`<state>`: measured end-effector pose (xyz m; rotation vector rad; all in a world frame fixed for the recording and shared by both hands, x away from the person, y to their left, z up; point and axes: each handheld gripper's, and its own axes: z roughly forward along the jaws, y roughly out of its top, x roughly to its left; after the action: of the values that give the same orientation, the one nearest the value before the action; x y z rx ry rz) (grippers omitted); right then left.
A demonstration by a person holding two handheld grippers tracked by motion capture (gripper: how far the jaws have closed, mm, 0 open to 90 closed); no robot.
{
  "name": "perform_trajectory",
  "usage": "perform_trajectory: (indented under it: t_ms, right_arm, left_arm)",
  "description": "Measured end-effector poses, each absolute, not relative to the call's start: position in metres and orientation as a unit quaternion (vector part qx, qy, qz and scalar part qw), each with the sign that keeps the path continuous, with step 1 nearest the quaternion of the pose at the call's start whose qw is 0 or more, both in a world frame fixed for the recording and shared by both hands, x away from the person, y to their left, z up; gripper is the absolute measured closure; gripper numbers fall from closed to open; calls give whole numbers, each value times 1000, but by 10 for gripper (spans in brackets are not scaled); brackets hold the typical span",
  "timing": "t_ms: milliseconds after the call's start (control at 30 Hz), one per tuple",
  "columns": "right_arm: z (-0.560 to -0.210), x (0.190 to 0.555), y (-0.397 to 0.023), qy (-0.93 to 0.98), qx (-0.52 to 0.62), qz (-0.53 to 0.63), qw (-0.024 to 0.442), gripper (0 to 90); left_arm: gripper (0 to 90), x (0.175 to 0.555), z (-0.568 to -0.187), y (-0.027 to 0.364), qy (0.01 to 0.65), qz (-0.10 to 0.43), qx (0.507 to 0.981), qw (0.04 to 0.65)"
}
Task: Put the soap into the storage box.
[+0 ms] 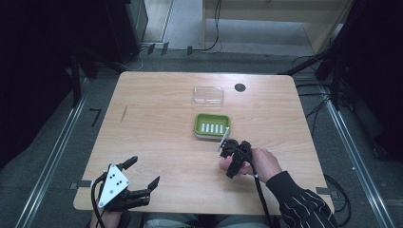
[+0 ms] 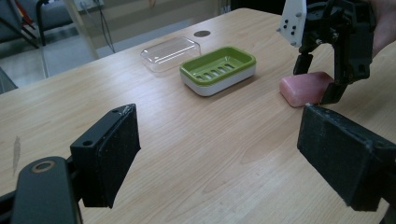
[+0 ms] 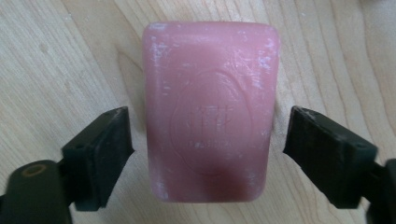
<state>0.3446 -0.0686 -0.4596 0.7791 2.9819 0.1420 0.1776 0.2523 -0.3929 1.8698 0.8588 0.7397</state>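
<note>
Centrally in the right gripper view, a pink soap bar (image 3: 210, 112) lies flat on the wooden table (image 3: 60, 56), between the two black jaws of the right gripper (image 3: 208, 154). The jaws stand apart, one on each long side of the bar, with a sliver of table visible between each pad and the soap; neither pad touches it. An oval stamp is pressed into the bar's top face, with raised characters at its middle; they are too soft to read.

In the high view the right gripper (image 1: 227, 153) sits right of centre, held by the person's right hand (image 1: 263, 164), a dark striped sleeve (image 1: 304, 204) running to the lower right corner. Just above it in the frame stands a green soap dish (image 1: 212, 125) with a slotted floor on a white base, empty and close to the gripper. Further up lies a clear plastic lid (image 1: 208, 94), apart from the dish, and to its right a round black grommet (image 1: 240, 87) set in the table. Nothing lies between the bar and the dish.

At lower left of the high view the left gripper (image 1: 142, 173) rests at the table's near edge, its grey three-cornered plate (image 1: 113, 184) uppermost. In the left gripper view its jaws are wide apart with bare table between them.
</note>
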Motion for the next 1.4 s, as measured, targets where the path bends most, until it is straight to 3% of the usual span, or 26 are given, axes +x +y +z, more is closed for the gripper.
perform_trajectory:
  t_ms: [300,433,1400]
  right_arm:
    - [-460,344,-67,967,250,41,31,276]
    - [-461,343,-66,968,246,39,30,359]
    - [-462,342,-66,969,245,29,31,384]
  left_arm:
    - [139,178,-393,252,348,300,760,460]
    - [139,178,-393,252,348,300,760,460]
    - [139,178,-393,252,348,300,760,459]
